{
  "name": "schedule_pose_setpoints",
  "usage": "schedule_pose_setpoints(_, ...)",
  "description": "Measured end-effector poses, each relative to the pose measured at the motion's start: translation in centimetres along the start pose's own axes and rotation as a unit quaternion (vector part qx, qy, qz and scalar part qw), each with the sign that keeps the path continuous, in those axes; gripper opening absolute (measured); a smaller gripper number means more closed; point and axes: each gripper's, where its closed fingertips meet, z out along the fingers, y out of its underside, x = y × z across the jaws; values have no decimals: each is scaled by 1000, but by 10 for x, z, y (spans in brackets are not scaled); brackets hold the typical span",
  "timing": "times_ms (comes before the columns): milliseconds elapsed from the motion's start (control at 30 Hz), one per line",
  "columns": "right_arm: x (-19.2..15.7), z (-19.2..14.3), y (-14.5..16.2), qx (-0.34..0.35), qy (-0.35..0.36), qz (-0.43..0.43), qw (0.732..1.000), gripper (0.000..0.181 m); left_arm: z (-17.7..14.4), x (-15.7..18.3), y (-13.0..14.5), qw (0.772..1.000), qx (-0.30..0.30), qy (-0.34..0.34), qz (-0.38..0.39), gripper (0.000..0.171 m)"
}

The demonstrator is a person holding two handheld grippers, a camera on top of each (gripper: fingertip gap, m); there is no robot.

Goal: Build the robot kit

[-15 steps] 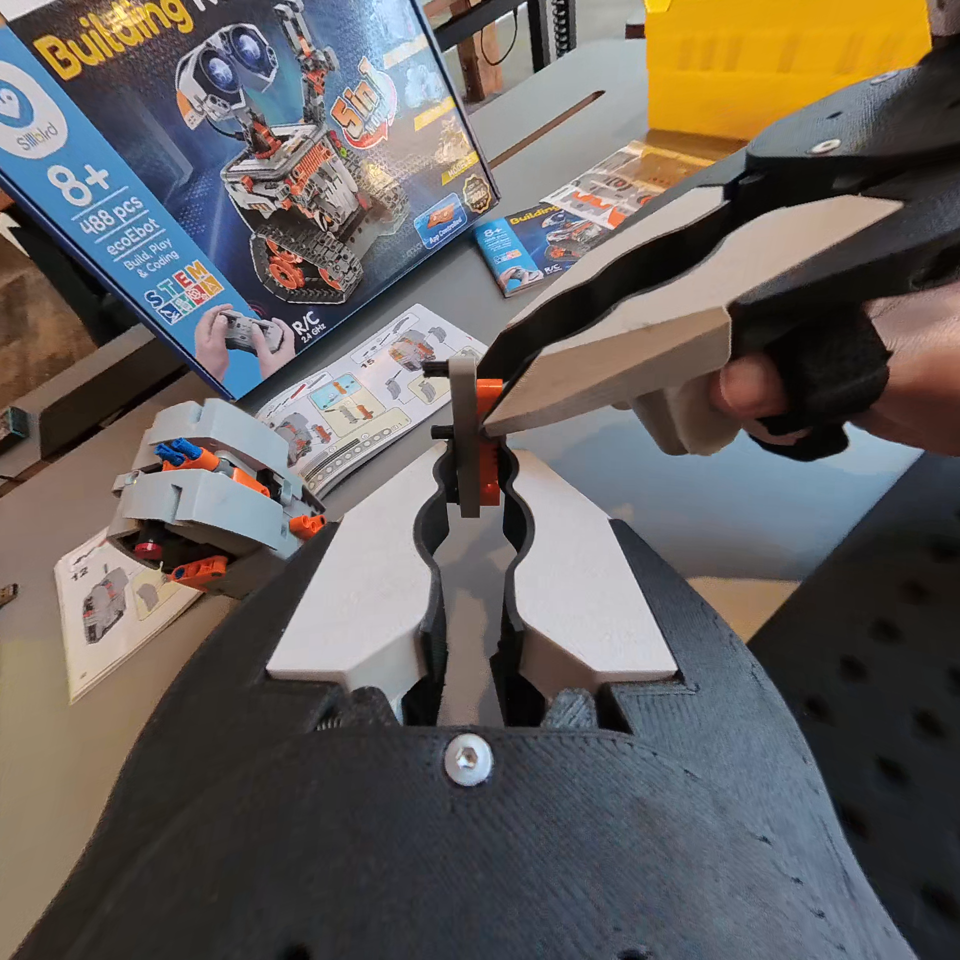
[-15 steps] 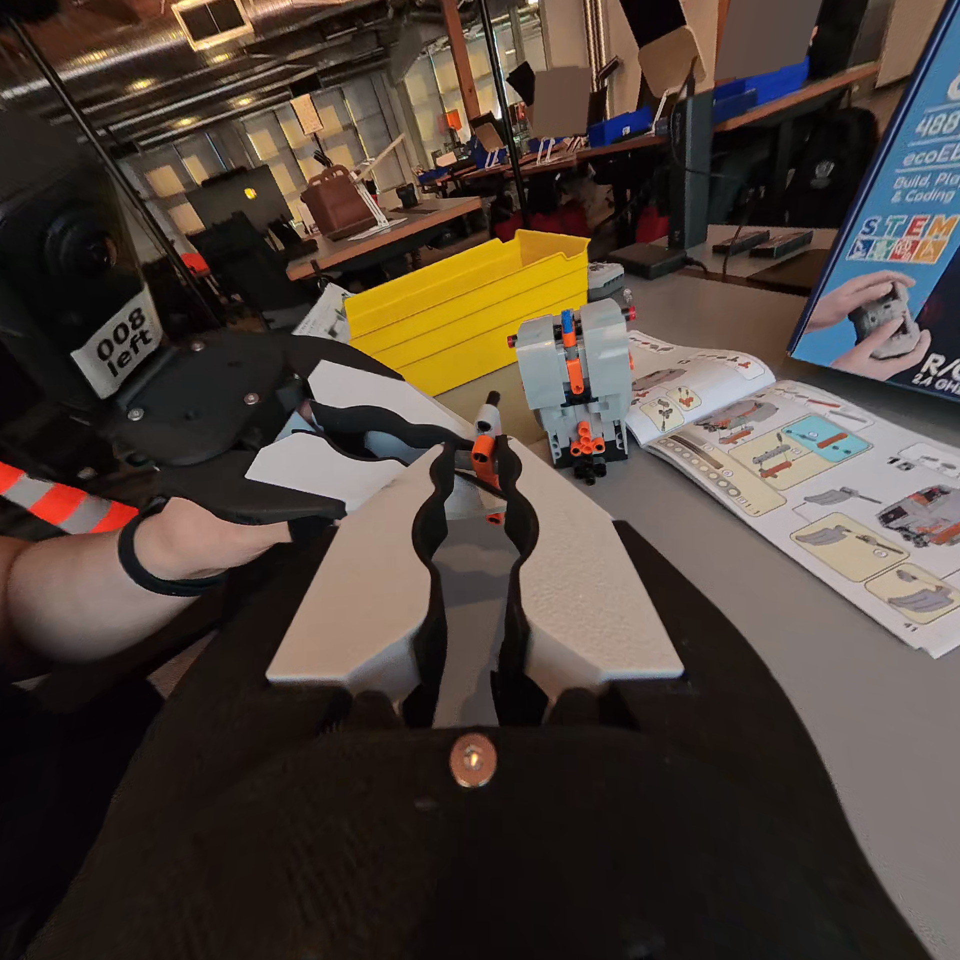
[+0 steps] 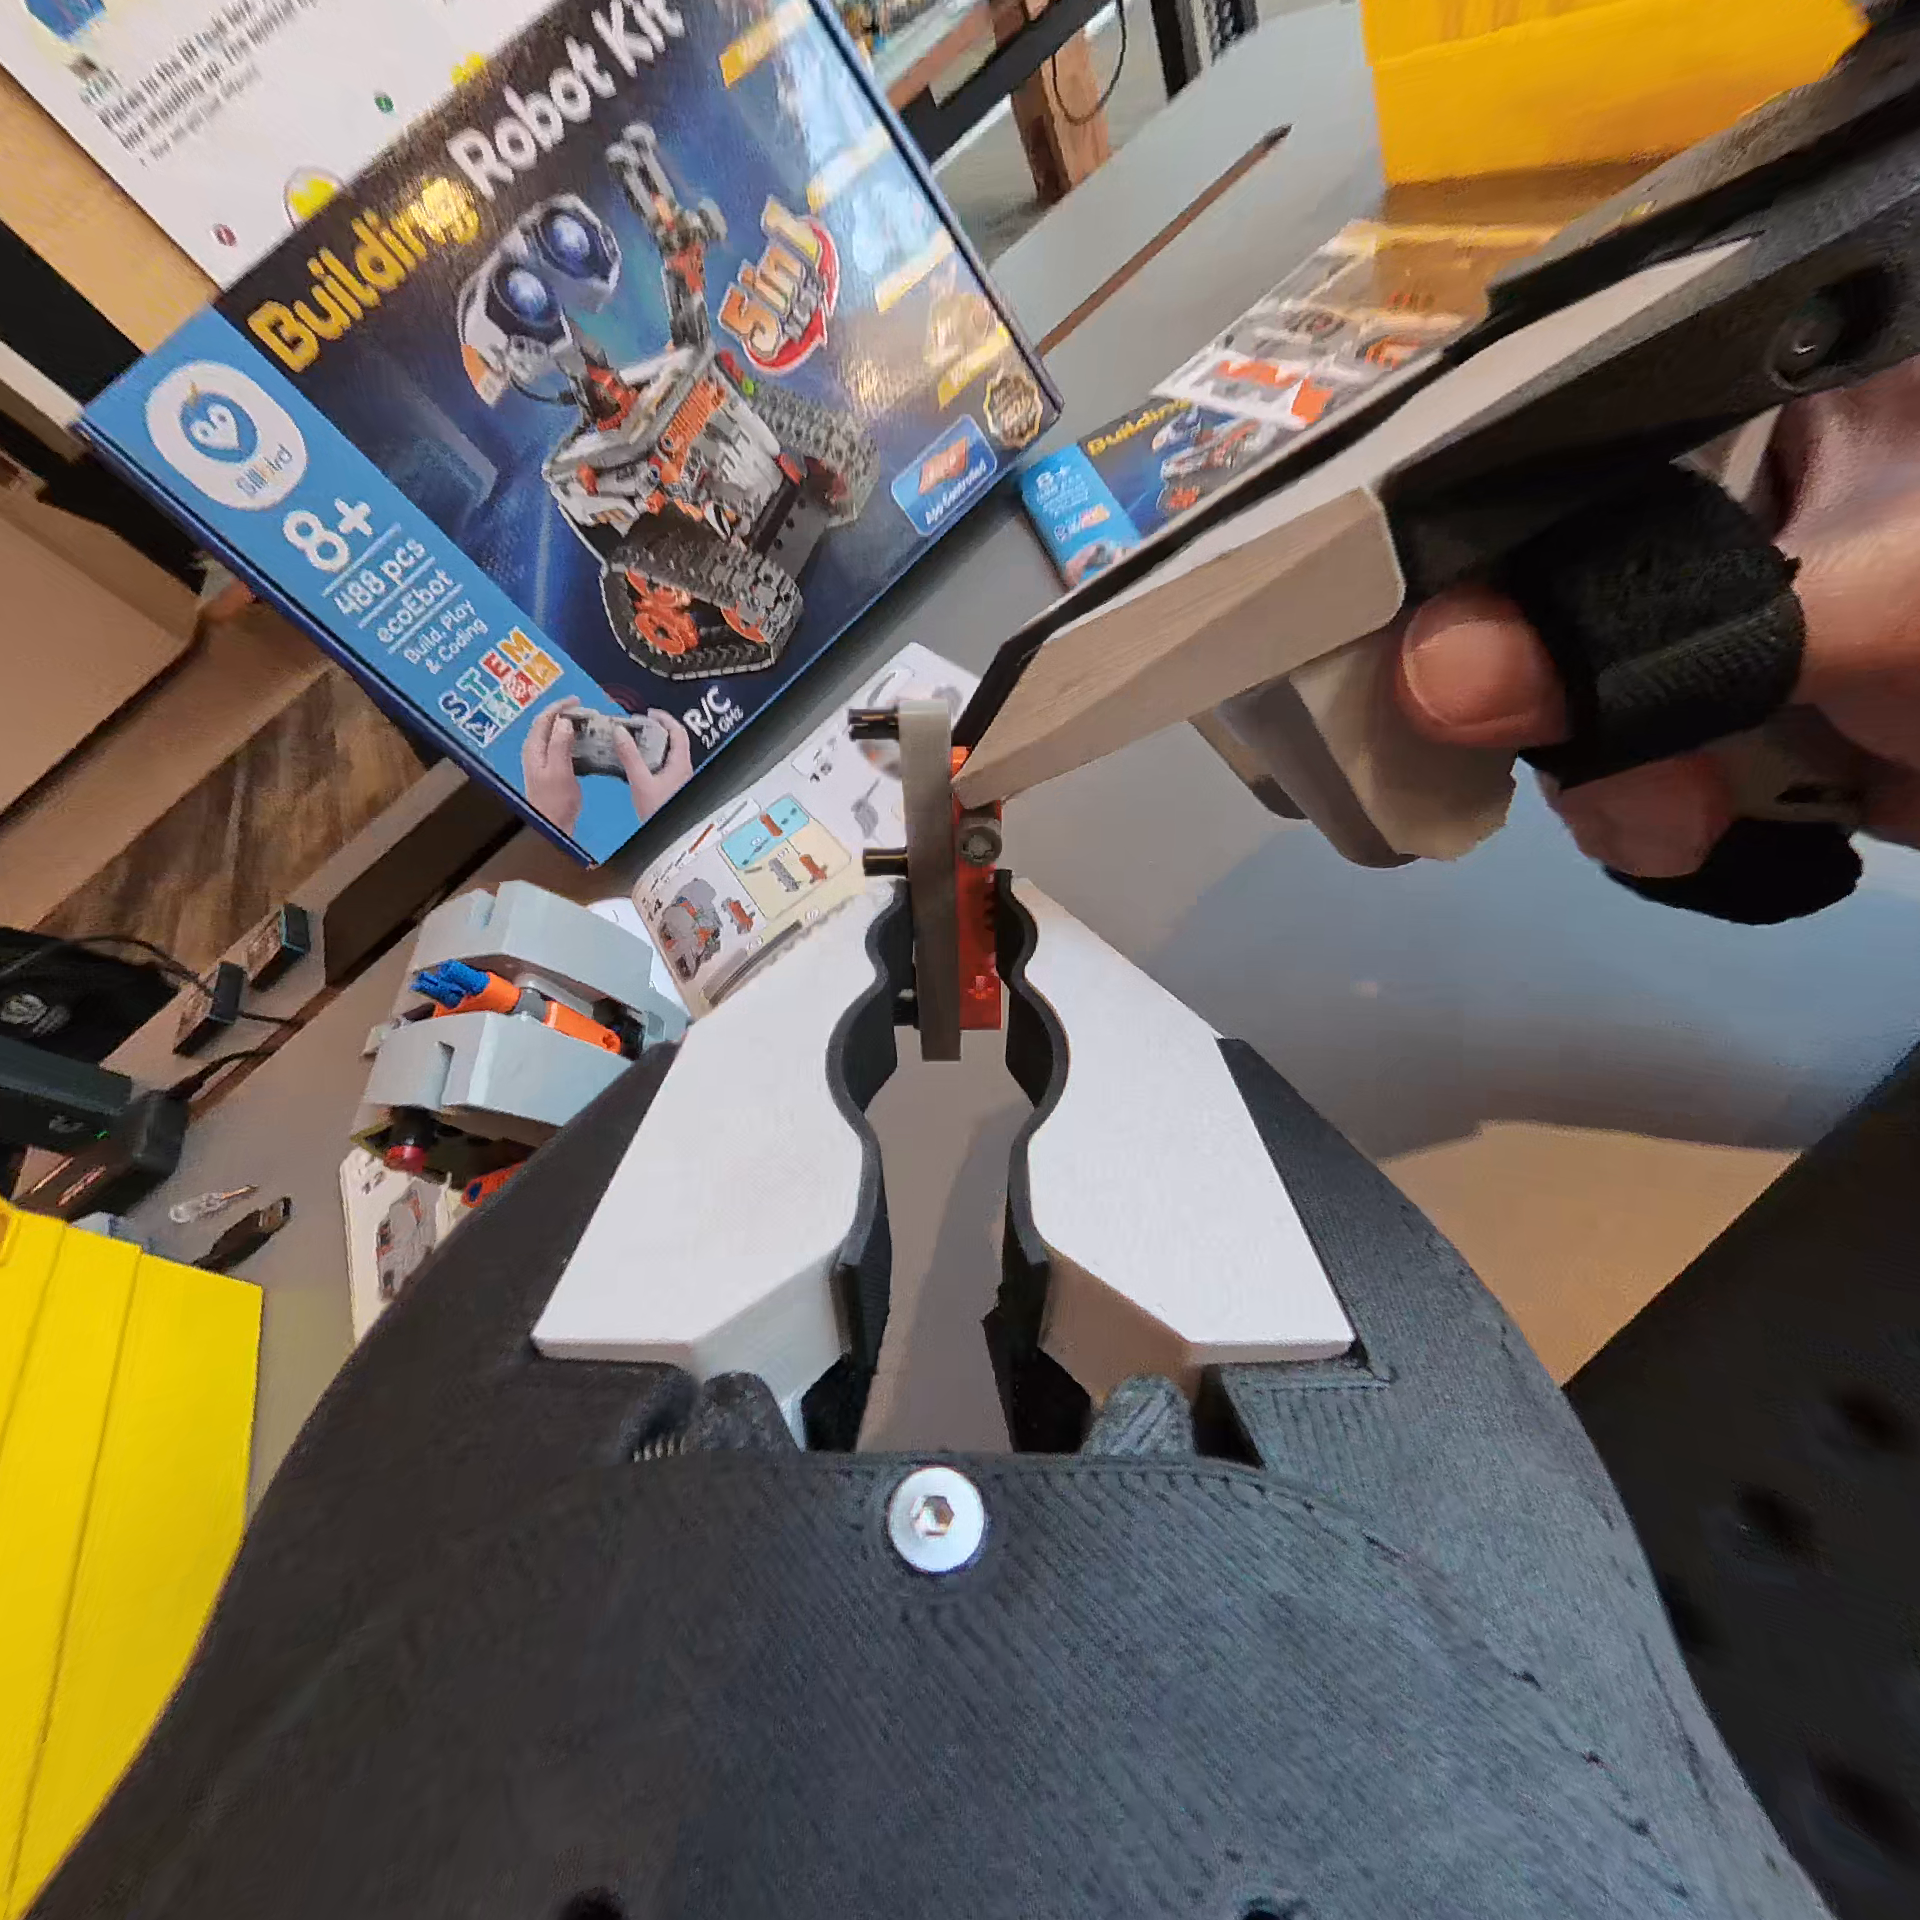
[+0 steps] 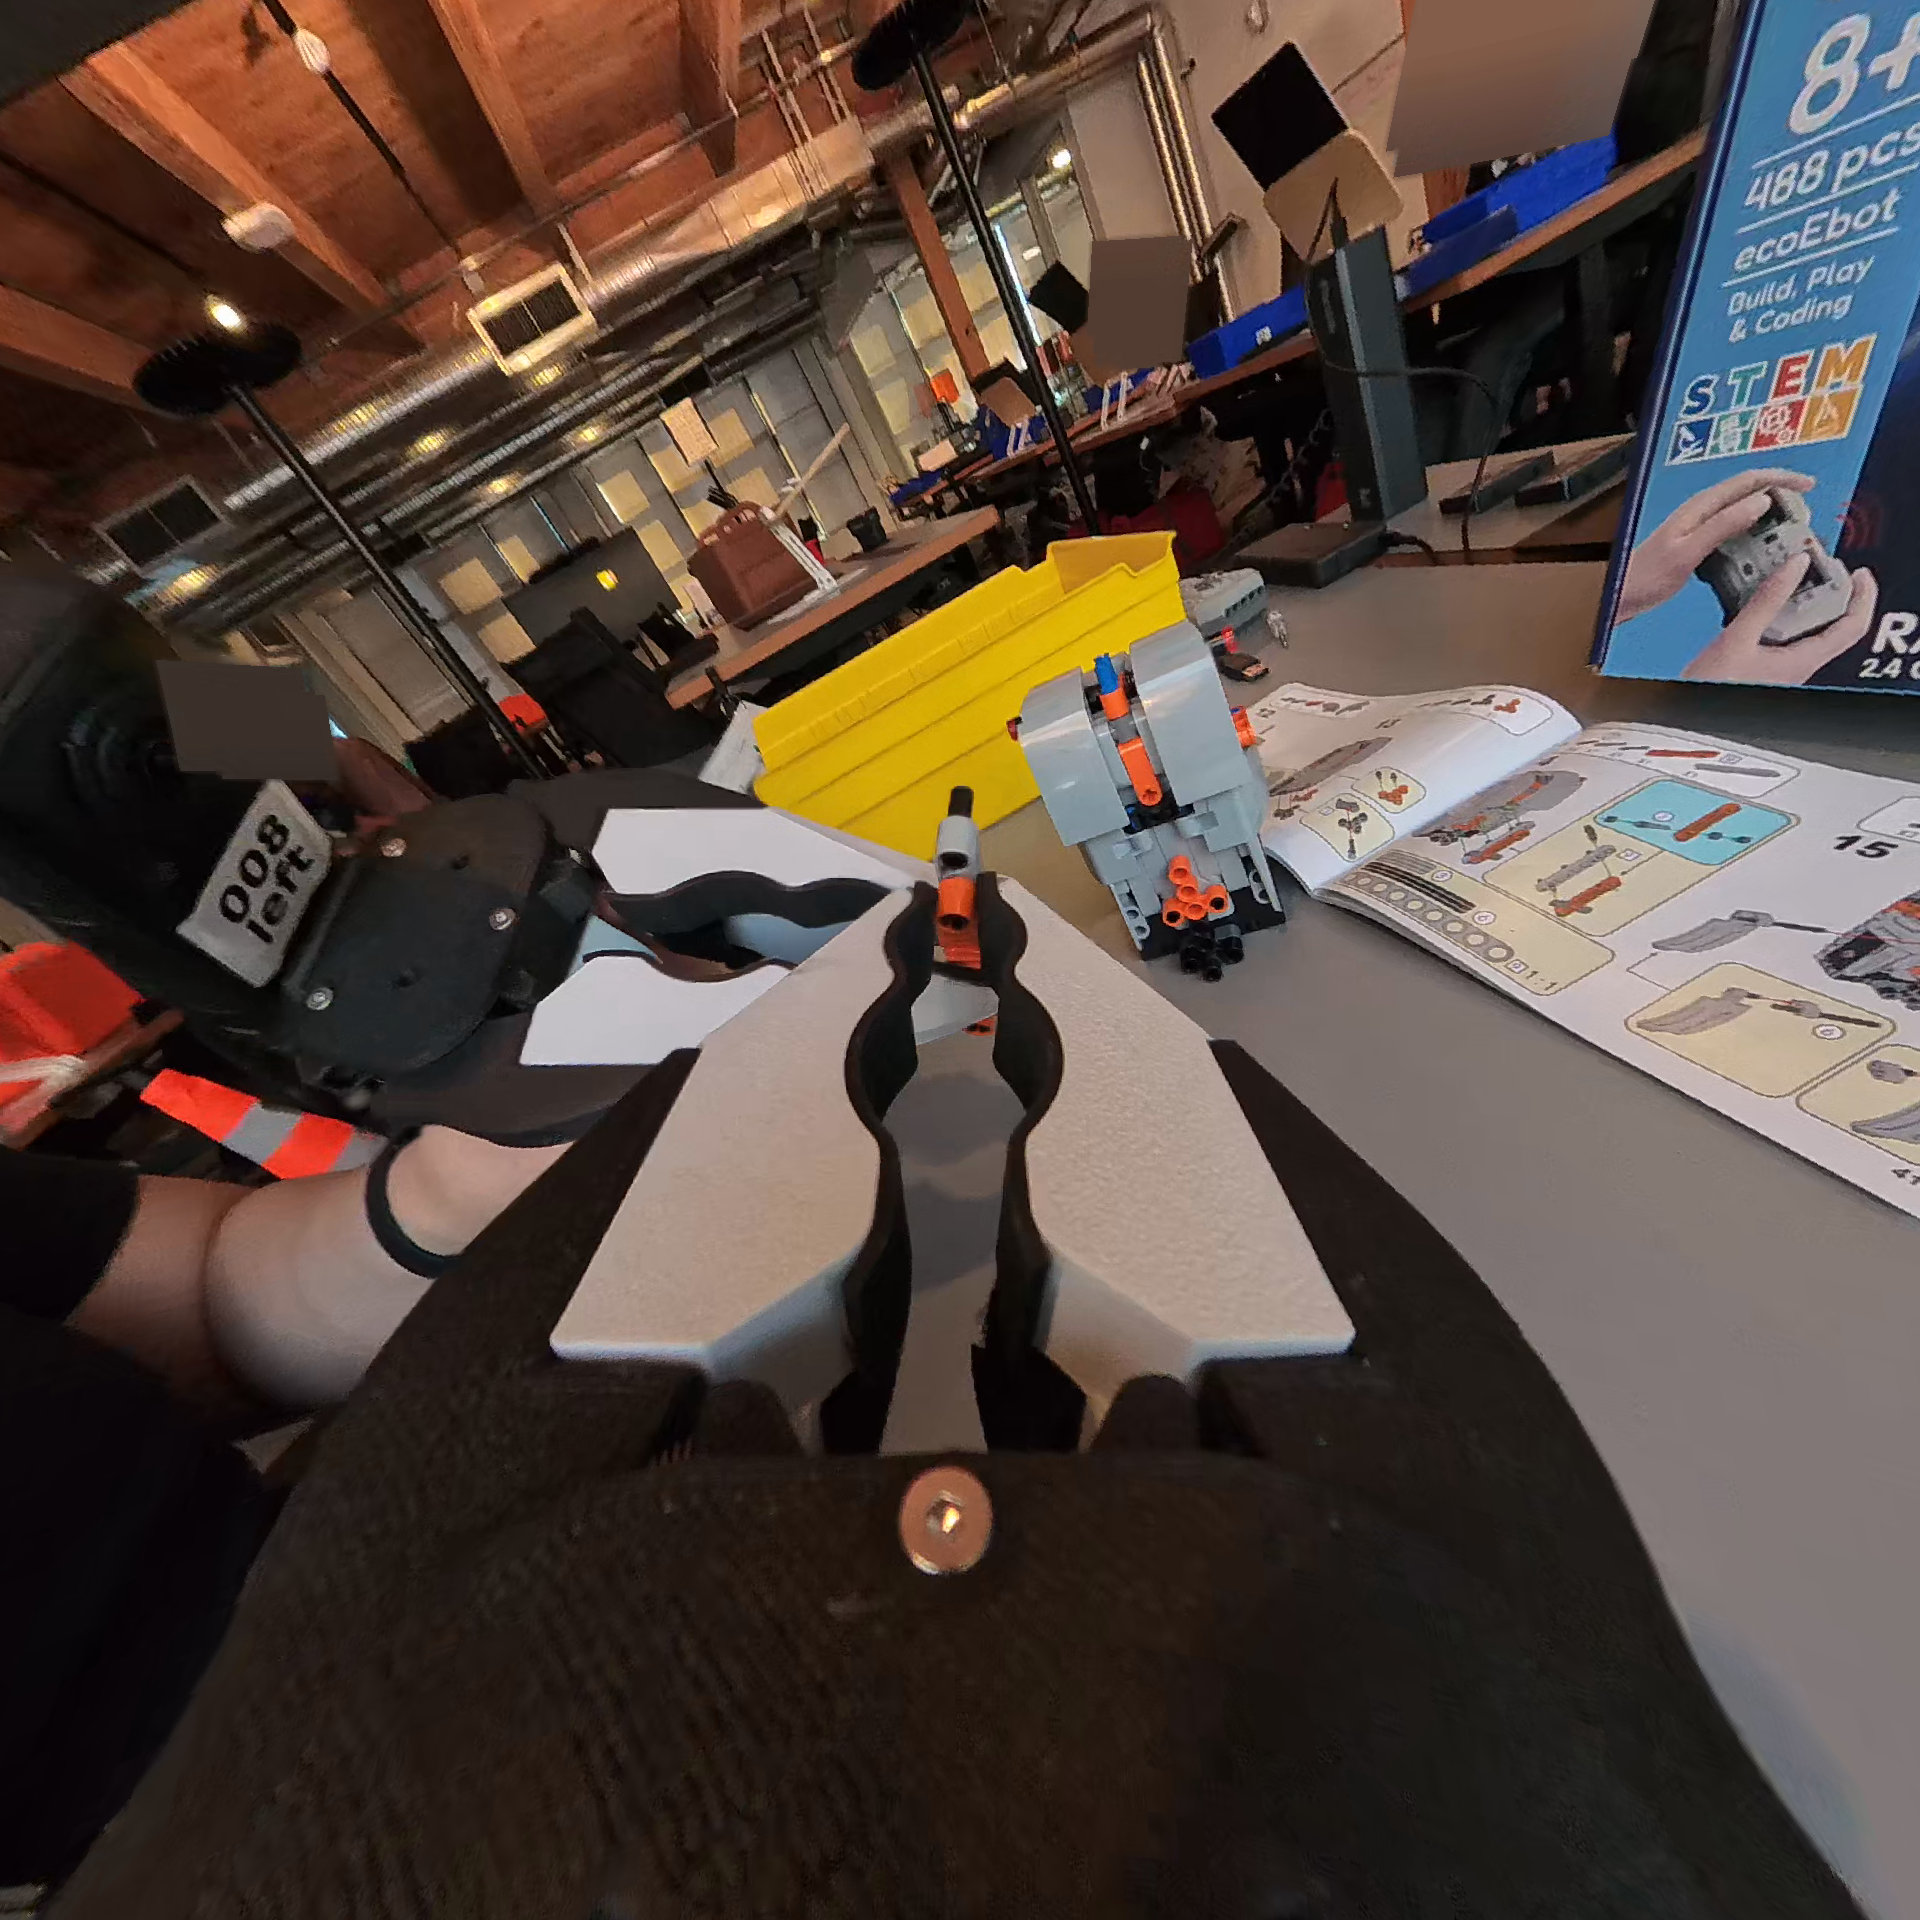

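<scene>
My left gripper (image 3: 951, 914) is shut on a small assembly (image 3: 935, 894): a grey beam with black pins, with an orange beam against it, held upright above the grey table (image 3: 1403, 987). My right gripper (image 4: 956, 914) comes in from the right in the left wrist view (image 3: 971, 774). It is shut on the orange piece (image 4: 954, 914) of the same assembly, which is topped by a grey connector and a black pin (image 4: 956, 831). In the right wrist view the left gripper (image 4: 727, 935) lies at the left, its fingers crossing under mine.
A partly built grey and orange model (image 4: 1143, 790) stands on the table; it also shows in the left wrist view (image 3: 509, 997). An open instruction booklet (image 4: 1558, 862) and the blue kit box (image 3: 582, 416) lie beyond. A yellow bin (image 4: 935, 707) sits behind the model, and another yellow bin (image 3: 94, 1455) is at the near left. My left and right fingertips are right by each other.
Both grippers have tilted, so the views show more of the room. The right fingertips now sit at the top of the orange piece. Both stay shut.
</scene>
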Motion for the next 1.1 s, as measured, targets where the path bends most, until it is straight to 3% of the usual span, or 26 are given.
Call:
schedule_pose_setpoints(67, 1, -3, -3, 12, -14, 31, 999, 7, -4, 2, -6, 1000, 23, 17, -12, 14)
schedule_pose_setpoints(133, 7, -9, -9, 40, -22, 72, 996, 7, -12, 3, -10, 998, 41, 38, -35, 29)
schedule_pose_setpoints(267, 14, -23, -22, 94, -75, 174, 977, 7, -38, -5, -13, 981, 91, 87, -145, 35)
schedule_pose_setpoints(467, 2, -26, -32, 137, -197, 301, 923, 6, -48, -8, -1, 906, 112, 231, -337, 29)
schedule_pose_setpoints(600, -5, -26, -32, 138, -221, 304, 916, 6, -52, -2, -16, 858, 150, 296, -391, 23)
schedule_pose_setpoints(767, -6, -26, -32, 141, -225, 300, 916, 6, -46, 1, -27, 849, 164, 314, -391, 11)
schedule_pose_setpoints(967, -7, -21, -21, 110, -216, 288, 926, 6, -46, -11, -30, 810, 181, 348, -436, 5)
schedule_pose_setpoints(1033, -6, -18, -12, 82, -202, 279, 935, 6, -46, -14, -26, 821, 164, 352, -418, 5)
schedule_pose_setpoints(1100, -3, -16, -1, 48, -168, 242, 954, 7, -45, -13, -20, 847, 131, 352, -377, 6)
